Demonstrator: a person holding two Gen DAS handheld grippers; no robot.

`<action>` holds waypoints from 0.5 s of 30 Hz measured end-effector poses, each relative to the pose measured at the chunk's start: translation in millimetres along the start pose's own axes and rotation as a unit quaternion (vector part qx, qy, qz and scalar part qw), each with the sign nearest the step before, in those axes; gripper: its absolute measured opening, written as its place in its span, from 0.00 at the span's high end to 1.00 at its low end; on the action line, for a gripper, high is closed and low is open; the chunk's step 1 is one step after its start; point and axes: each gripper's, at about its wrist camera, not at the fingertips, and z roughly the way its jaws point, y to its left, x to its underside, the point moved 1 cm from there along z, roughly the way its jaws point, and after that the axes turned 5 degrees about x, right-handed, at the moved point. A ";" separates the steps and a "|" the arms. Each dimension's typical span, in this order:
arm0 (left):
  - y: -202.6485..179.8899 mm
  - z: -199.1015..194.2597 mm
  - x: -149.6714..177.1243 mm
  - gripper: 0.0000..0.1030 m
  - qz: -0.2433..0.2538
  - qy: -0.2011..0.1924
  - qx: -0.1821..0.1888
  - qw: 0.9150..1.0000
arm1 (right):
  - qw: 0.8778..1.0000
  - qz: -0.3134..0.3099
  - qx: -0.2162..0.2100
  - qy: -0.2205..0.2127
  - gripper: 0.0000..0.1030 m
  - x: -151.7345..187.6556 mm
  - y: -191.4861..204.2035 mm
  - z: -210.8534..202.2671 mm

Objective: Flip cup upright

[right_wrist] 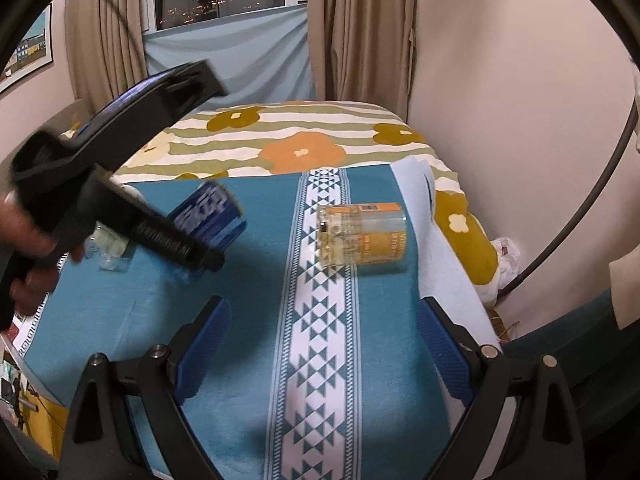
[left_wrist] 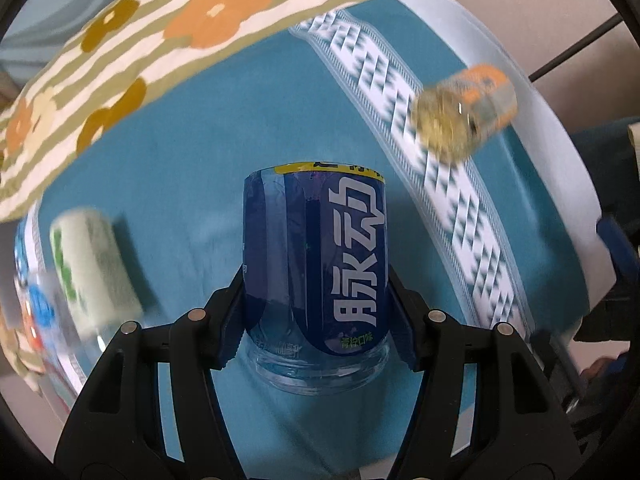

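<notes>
My left gripper (left_wrist: 316, 308) is shut on a clear cup with a blue label (left_wrist: 316, 264) and holds it above the teal cloth (left_wrist: 172, 184); in the right wrist view the same blue cup (right_wrist: 208, 216) is tilted in the air inside the left gripper (right_wrist: 192, 236). An orange-labelled clear cup (right_wrist: 362, 234) lies on its side on the patterned white stripe; it also shows in the left wrist view (left_wrist: 464, 110). A green-labelled cup (left_wrist: 96, 268) lies on its side at the left. My right gripper (right_wrist: 324, 344) is open and empty, low over the cloth, short of the orange cup.
A flowered striped blanket (right_wrist: 296, 140) covers the far part of the surface. The cloth's white patterned stripe (right_wrist: 320, 380) runs down the middle. A wall and curtains (right_wrist: 360, 28) stand behind; a black cable (right_wrist: 600, 184) hangs at the right.
</notes>
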 end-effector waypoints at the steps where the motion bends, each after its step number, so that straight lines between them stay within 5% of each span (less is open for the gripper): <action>1: 0.4 -0.1 7.5 0.36 -0.004 0.000 -0.001 1.000 | 1.000 0.001 -0.003 0.001 0.10 1.6 1.5 -0.6; 15: 8.1 10.5 89.5 0.36 -0.061 0.003 -0.015 0.998 | 0.999 0.009 -0.031 0.017 0.10 25.7 15.1 -11.9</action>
